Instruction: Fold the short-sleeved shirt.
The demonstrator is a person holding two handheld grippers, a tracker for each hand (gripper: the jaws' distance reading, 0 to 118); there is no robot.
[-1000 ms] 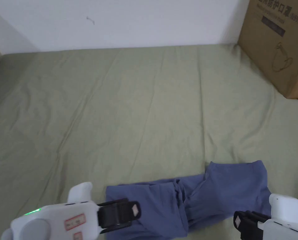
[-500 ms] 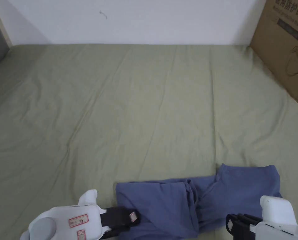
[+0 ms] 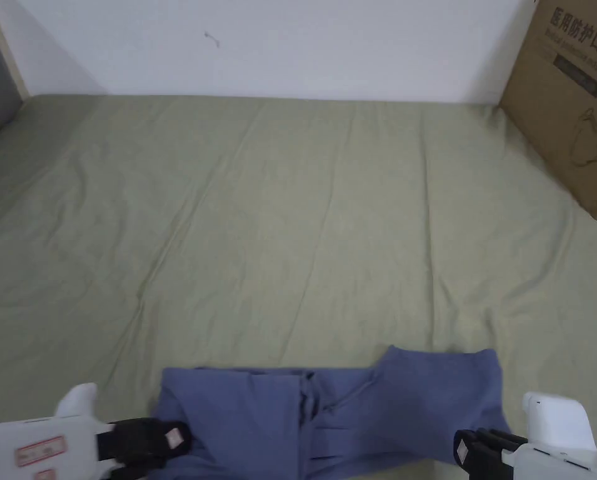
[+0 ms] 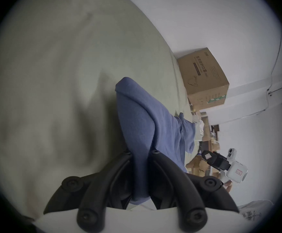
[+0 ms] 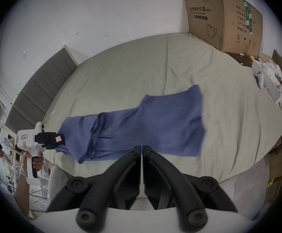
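One blue short-sleeved shirt [image 3: 328, 412] lies bunched in a long strip across the near edge of the bed [image 3: 290, 219], which is covered in a pale green sheet. The strip runs left to right, with pleated folds near its middle and a wider flap at its right end that reaches a little farther up the bed.

There are two grippers. The left gripper [image 3: 165, 440] sits at the strip's left end; in the left gripper view its fingers [image 4: 120, 166] are clenched on a fold of the blue fabric, which rises between them and runs on toward the right gripper [image 4: 209, 156]. In the right gripper view the left gripper [image 5: 59, 140] meets the shirt's [image 5: 145, 124] left tip, a hand [image 5: 34, 161] around its handle.

The right gripper [image 3: 472, 447] is at the bottom right of the head view, just beside the shirt's lower right edge. In its own view the fingers [image 5: 133, 154] are pressed together with only a thin slit between them and nothing between them; the shirt's hem lies just beyond the tips.

Beyond the shirt the sheet is bare up to the white wall [image 3: 290, 44], wrinkled but open. One cardboard box [image 3: 572, 94] stands at the far right corner, well apart from the shirt. A grey padded headboard [image 5: 39, 88] borders the left side of the bed.
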